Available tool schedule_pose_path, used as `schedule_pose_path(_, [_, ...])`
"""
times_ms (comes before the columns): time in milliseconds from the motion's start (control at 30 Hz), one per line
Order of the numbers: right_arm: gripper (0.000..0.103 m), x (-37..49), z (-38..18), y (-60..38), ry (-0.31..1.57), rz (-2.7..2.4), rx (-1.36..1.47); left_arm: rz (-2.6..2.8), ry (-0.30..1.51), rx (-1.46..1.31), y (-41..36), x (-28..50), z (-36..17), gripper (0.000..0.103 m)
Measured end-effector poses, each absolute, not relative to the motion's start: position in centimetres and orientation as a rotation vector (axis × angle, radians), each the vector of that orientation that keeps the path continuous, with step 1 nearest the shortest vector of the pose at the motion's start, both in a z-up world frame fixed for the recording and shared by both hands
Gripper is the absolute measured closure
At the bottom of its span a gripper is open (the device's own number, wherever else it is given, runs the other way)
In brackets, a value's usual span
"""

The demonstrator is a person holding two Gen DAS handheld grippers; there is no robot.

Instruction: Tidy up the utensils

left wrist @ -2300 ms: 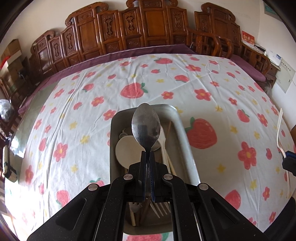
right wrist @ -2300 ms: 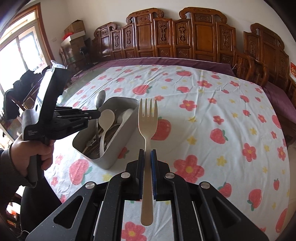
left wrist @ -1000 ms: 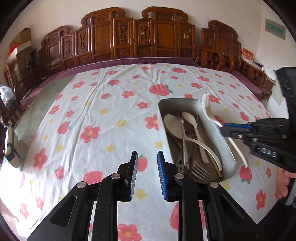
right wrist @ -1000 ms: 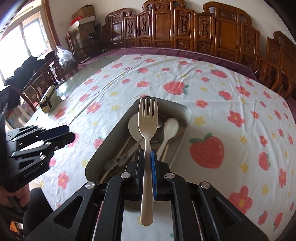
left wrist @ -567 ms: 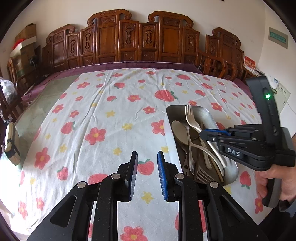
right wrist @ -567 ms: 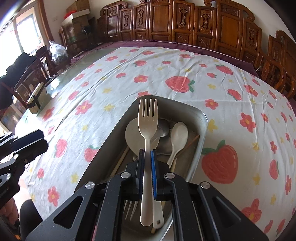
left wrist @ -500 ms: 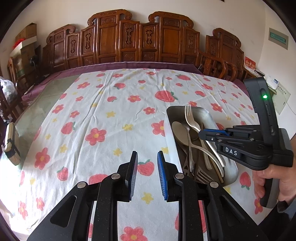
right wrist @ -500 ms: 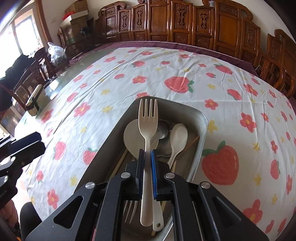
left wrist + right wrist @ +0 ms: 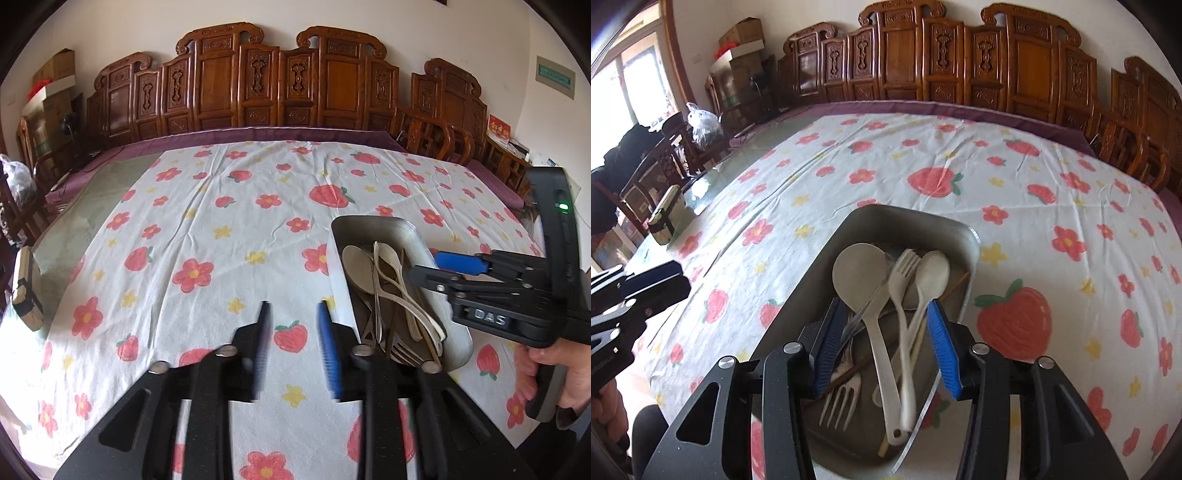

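Note:
A grey metal tray (image 9: pixel 971 236) on the strawberry-print cloth holds a big cream spoon (image 9: pixel 858 273), a small cream spoon (image 9: pixel 932 273), a metal fork (image 9: pixel 842 402) and chopsticks. My right gripper (image 9: pixel 884 306) hangs just over the tray with its jaws opening. The cream fork (image 9: pixel 903 295), blurred, lies below and between them among the utensils, clear of both pads. In the left wrist view the tray (image 9: pixel 369 225) is at the right with the right gripper (image 9: pixel 432 267) above it. My left gripper (image 9: pixel 293 310) is over bare cloth left of the tray, its jaws opening and empty.
A small banded box (image 9: pixel 663 221) sits at the table's left edge. Carved wooden chairs (image 9: pixel 258 85) line the far side. A person's hand (image 9: pixel 554 365) holds the right gripper's handle. Flowered cloth (image 9: pixel 184 240) stretches left of and beyond the tray.
The right gripper's jaws have parted and released the cream fork, which has dropped into the tray. The left gripper's jaws stand wider than before.

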State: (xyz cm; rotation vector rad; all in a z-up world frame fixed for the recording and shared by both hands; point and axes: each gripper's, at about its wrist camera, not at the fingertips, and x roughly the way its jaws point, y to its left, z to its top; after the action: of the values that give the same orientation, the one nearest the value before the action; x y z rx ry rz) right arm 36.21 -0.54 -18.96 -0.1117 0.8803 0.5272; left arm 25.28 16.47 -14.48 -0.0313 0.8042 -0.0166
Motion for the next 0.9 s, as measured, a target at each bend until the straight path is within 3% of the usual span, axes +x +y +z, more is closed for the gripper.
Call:
schedule_pose_path(67, [0.051, 35.5, -18.3, -1.3, 0.858, 0.521, -0.114, -0.013, 0.797, -0.028, 16.3, 25.2, -14.3, 0.047])
schedule_pose_path(167, [0.044, 34.5, -17.5, -2.6, 0.838, 0.512, -0.096, -0.008, 0.782, -0.023, 16.0, 25.0, -14.0, 0.028])
schedule_pose_path(267, [0.040, 33.5, -16.5, -4.2, 0.811, 0.492, -0.089, -0.005, 0.766, -0.011, 15.5, 24.8, -13.7, 0.016])
schedule_pose_path(500, [0.004, 30.5, -14.5, -8.4, 0.745, 0.448, -0.081, 0.003, 0.736, 0.043, 13.0, 24.1, -12.7, 0.008])
schedule_pose_path(900, [0.003, 24.7, -12.6, -15.3, 0.720, 0.355, -0.036, -0.026, 0.739, 0.053, 6.3, 21.4, -12.0, 0.008])
